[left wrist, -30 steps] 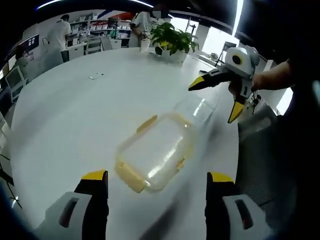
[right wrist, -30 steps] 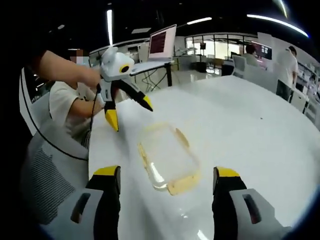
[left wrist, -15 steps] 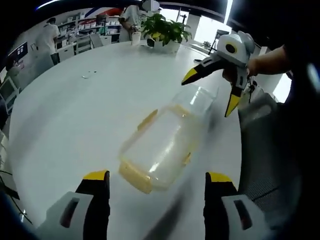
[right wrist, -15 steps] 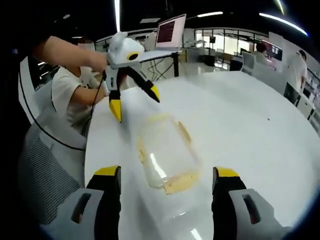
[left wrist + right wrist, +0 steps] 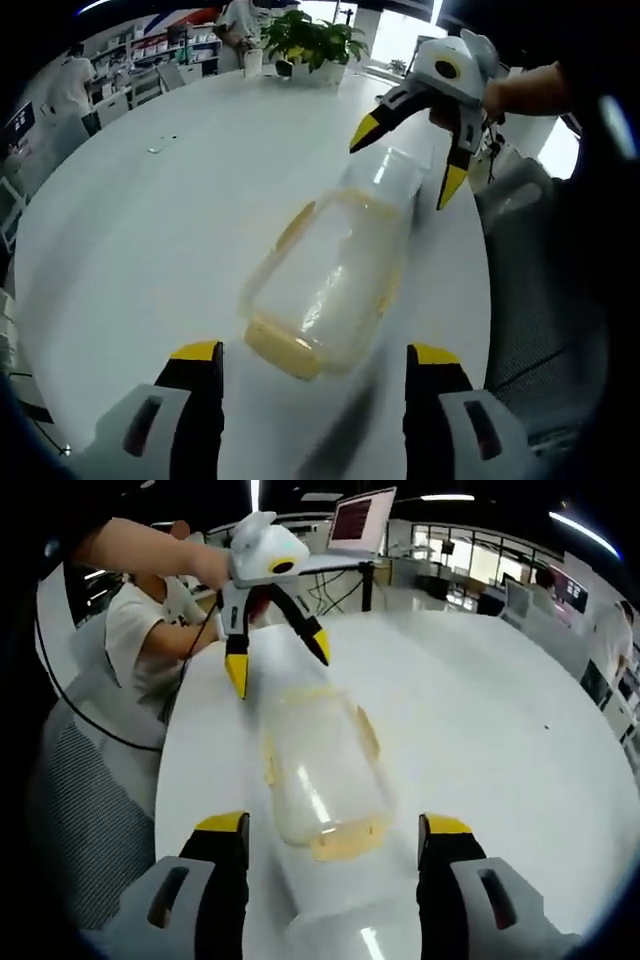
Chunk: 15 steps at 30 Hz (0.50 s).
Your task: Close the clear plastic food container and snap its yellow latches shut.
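The clear plastic container (image 5: pixel 320 285) with a yellow-rimmed lid and yellow latches (image 5: pixel 293 227) lies on the white table, blurred. A clear end (image 5: pixel 395 180) sticks out past the lid; how the lid sits I cannot tell. My left gripper (image 5: pixel 313 355) is open just short of the near yellow end, touching nothing. My right gripper (image 5: pixel 405 162) hovers open over the far clear end. In the right gripper view the container (image 5: pixel 320 770) lies ahead of my open right gripper (image 5: pixel 333 827). The left gripper (image 5: pixel 278 660) is open above its far end.
The round white table (image 5: pixel 150 220) stretches far to the left, with a potted plant (image 5: pixel 305 40) at its far edge. A seated person (image 5: pixel 140 630) and grey chair (image 5: pixel 85 810) are at the table's edge. A laptop (image 5: pixel 365 520) stands behind, people further off.
Both views have drawn closer over the container. Each gripper now sits nearer its end of the container, and both stay open. The container itself looks unmoved on the table.
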{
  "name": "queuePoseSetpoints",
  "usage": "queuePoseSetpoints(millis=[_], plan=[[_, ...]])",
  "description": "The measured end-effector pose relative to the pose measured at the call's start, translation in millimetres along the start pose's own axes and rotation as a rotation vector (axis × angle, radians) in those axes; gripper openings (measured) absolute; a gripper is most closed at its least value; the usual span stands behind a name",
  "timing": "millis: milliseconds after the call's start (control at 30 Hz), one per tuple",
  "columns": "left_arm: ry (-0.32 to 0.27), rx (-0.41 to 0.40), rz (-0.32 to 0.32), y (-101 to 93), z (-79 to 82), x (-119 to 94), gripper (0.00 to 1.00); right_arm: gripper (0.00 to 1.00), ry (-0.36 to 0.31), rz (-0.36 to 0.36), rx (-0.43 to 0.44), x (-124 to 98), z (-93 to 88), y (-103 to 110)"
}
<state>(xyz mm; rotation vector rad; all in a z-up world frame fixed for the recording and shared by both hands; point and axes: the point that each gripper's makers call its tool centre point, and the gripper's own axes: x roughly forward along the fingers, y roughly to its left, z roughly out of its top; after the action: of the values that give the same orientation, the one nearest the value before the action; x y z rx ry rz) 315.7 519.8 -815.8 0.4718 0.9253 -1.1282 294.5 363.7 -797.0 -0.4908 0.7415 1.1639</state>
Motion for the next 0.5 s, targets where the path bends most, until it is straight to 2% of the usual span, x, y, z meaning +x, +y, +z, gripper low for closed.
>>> queuePoseSetpoints(millis=[500], plan=[[0.031, 0.050, -0.013, 7.9, 1.8, 6, 0.68, 0.64, 0.091, 0.040, -0.066, 10, -11.3, -8]])
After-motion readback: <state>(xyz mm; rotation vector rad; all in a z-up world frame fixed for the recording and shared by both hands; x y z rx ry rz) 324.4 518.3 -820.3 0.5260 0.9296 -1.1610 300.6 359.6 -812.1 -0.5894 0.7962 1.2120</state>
